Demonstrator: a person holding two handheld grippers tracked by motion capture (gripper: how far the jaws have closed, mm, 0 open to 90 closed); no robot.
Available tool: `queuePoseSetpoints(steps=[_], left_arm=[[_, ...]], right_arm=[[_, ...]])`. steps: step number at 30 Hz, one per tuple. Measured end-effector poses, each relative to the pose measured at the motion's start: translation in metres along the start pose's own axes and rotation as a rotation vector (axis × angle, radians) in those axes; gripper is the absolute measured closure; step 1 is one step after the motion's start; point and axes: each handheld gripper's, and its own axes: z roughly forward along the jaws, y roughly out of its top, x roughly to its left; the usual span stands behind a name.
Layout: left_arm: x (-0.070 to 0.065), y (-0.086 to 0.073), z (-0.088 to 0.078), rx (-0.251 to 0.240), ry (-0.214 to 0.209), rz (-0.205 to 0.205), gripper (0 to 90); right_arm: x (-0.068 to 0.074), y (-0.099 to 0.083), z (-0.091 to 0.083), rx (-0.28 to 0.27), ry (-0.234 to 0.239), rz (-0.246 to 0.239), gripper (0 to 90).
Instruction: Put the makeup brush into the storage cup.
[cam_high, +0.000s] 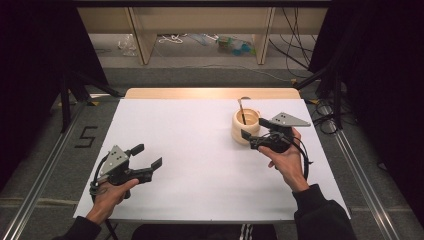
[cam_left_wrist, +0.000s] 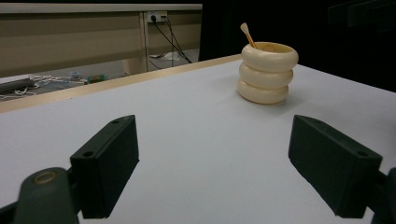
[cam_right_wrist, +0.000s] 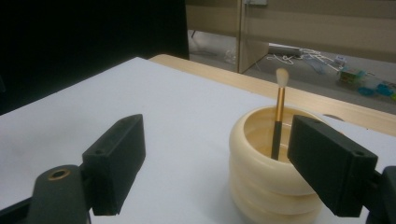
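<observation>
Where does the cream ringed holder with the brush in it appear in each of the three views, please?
High view: the holder stands right of centre on the table, beside the right gripper.
Left gripper view: upper right, far off.
Right gripper view: lower right, close behind the right-hand finger.
Shared landmark: the brush standing inside it.

White table; cables, bottles on floor.

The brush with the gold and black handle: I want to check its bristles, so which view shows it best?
The right gripper view: the white-tipped brush stands close, upright in the cream ringed pot. The left gripper view shows its tip far off; the high view, a thin stick.
</observation>
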Motion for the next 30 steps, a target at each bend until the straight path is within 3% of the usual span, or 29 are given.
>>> queuePoseSetpoints(steps=[3, 10, 11, 12, 16, 19, 20, 22, 24, 27, 30], left_arm=[[0.0, 0.0, 0.0, -0.001, 0.0, 0.001, 16.0], [0.0, 0.0, 0.0, -0.001, 0.0, -0.001, 16.0], [0.0, 0.0, 0.0, -0.001, 0.0, 0.0, 16.0], [0.0, 0.0, 0.0, -0.001, 0.0, 0.0, 16.0], [0.0, 0.0, 0.0, 0.0, 0.0, 0.0, 16.0], [0.0, 0.0, 0.0, -0.001, -0.001, -0.001, 16.0], [0.0, 0.0, 0.0, -0.001, -0.001, -0.001, 16.0], [0.0, 0.0, 0.0, -0.002, -0.001, 0.0, 16.0], [0.0, 0.0, 0.0, -0.001, 0.0, 0.0, 16.0], [0.0, 0.0, 0.0, 0.001, 0.0, 0.0, 16.0], [0.0, 0.0, 0.0, 0.0, 0.0, 0.0, 16.0]], right_arm=[[0.0, -0.002, -0.001, -0.024, 0.002, -0.013, 20.4], [0.005, -0.005, -0.004, -0.015, 0.022, 0.01, 20.0], [0.005, -0.006, -0.003, -0.03, 0.011, -0.011, 19.9], [0.006, -0.006, -0.004, -0.009, 0.024, 0.013, 19.8], [0.006, -0.01, -0.002, -0.022, 0.015, -0.006, 19.3], [0.008, -0.011, -0.003, -0.006, 0.024, 0.017, 19.1], [0.007, -0.012, -0.003, -0.021, 0.016, -0.003, 19.1], [0.008, -0.012, -0.004, -0.021, 0.018, -0.001, 19.1], [0.009, -0.013, -0.007, 0.012, 0.029, 0.012, 19.1], [0.009, -0.014, -0.007, -0.015, 0.013, -0.006, 19.1], [0.01, -0.015, -0.009, 0.0, 0.029, 0.011, 19.0]])
